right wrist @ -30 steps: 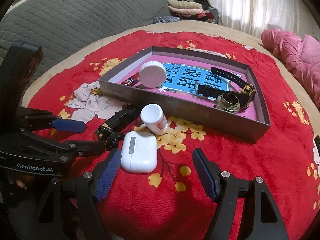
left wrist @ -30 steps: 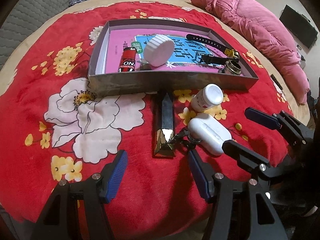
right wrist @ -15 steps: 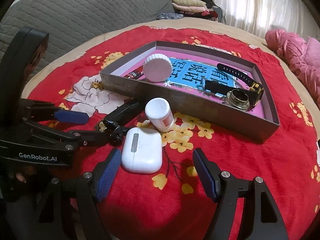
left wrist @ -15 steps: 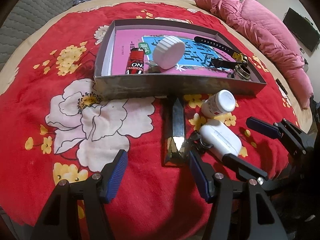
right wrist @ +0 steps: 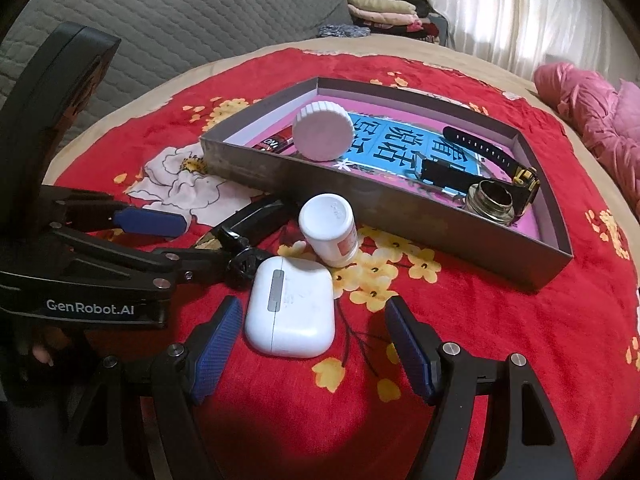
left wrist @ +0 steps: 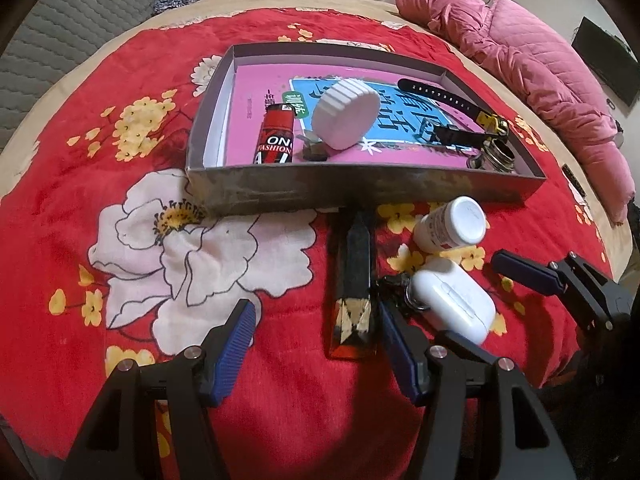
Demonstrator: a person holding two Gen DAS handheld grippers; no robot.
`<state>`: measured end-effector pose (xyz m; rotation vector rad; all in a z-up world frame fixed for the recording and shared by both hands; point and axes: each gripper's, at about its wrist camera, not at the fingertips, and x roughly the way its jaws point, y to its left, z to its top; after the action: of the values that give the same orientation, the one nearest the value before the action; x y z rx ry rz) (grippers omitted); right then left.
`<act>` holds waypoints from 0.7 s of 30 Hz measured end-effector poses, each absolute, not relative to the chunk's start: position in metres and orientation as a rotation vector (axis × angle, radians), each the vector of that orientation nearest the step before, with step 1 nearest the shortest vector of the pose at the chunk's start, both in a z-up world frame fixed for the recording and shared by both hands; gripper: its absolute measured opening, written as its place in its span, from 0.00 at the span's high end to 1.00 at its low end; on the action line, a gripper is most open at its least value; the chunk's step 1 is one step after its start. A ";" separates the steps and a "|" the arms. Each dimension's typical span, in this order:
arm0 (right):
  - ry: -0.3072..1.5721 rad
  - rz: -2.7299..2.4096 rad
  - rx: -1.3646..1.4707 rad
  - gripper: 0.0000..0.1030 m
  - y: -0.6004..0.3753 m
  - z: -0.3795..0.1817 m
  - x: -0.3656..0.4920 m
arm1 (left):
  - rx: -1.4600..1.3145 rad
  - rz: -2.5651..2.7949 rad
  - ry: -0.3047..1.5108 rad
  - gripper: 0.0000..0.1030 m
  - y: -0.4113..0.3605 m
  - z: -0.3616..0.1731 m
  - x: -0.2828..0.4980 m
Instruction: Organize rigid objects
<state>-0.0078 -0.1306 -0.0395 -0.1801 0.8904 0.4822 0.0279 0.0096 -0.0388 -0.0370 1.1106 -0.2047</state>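
Two grippers spread wide, holding nothing. Left gripper (left wrist: 316, 340) low over the red blanket (left wrist: 280, 408), with the dark stick (left wrist: 354, 280) lying between its fingers, close against the right one. Right gripper (right wrist: 314, 344) straddling the white earbud case (right wrist: 290, 308), just beside the left pad. Pill bottle (right wrist: 330, 232) beyond, near the tray (right wrist: 400, 216). Nearer to both things than a second ago; tray contents unmoved.
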 end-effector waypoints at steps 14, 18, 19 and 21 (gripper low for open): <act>0.892 0.429 -0.195 0.27 -0.127 -0.046 0.001 | -0.031 -0.179 1.098 0.40 0.008 -0.044 0.043; 0.902 0.381 -0.178 0.27 -0.137 -0.047 0.005 | -0.037 -0.178 1.093 0.40 0.009 -0.045 0.045; 0.906 0.361 -0.171 0.27 -0.141 -0.047 0.007 | -0.038 -0.178 1.092 0.40 0.009 -0.045 0.045; 0.916 0.335 -0.146 0.27 -0.150 -0.048 0.010 | -0.039 -0.179 1.091 0.40 0.010 -0.045 0.045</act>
<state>0.0101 -0.1501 -0.0481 -0.1462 0.9156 0.3352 0.0451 0.0101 -0.0446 -0.0393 1.0909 -0.1791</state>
